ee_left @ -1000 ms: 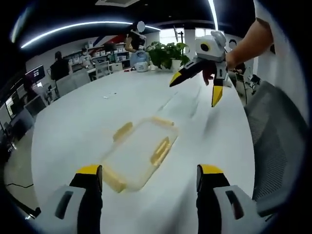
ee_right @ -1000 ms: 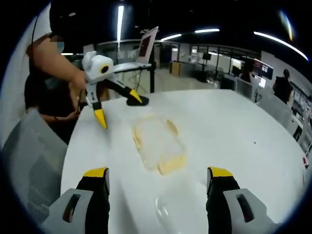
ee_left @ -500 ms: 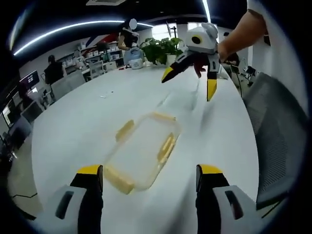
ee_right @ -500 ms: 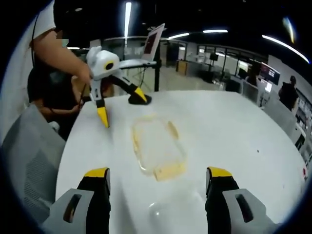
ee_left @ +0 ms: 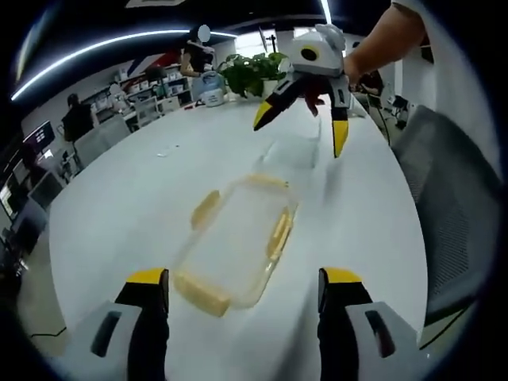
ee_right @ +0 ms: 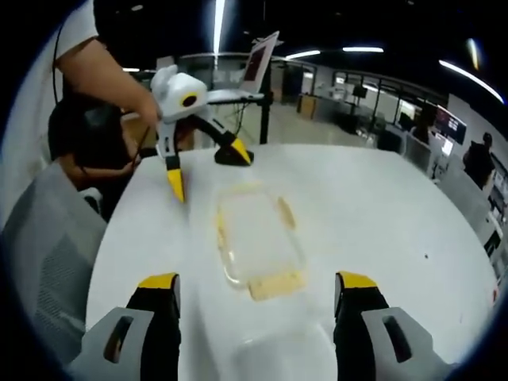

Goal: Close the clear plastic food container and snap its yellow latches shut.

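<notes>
clear plastic container (ee_left: 235, 242) lies flat on the smooth white counter (ee_left: 127, 206), roughly between the two claws and touching neither. shape is a shallow rounded rectangle, see-through with a glossy sheen. its yellow latches (ee_left: 279, 232) sit along the long sides and at the ends; cannot tell if they are snapped down. nothing visible inside it.

left claw (ee_left: 238, 290): wide open, empty, grey jaws with yellow tips, low over the counter, near end of the container just ahead of the tips. in the right gripper view the left claw (ee_right: 208, 171) also shows, white body, black jaws with yellow tips spread apart, held in a hand (ee_right: 145, 105), above the far end of the container (ee_right: 258, 238).

right claw (ee_right: 250, 286): wide open, empty, same grey and yellow build, near end latch (ee_right: 278, 283) just ahead between the tips. in the left gripper view the right claw (ee_left: 300, 131) hangs beyond the far end of the container, jaws apart, gripping nothing.

a second clear plastic piece (ee_right: 274, 353) lies on the counter (ee_right: 381, 214) between the right jaws, faint, shape hard to tell. grey mesh chair (ee_left: 452, 214) beside the counter edge. leafy green plant (ee_left: 252, 74) at the far end.
</notes>
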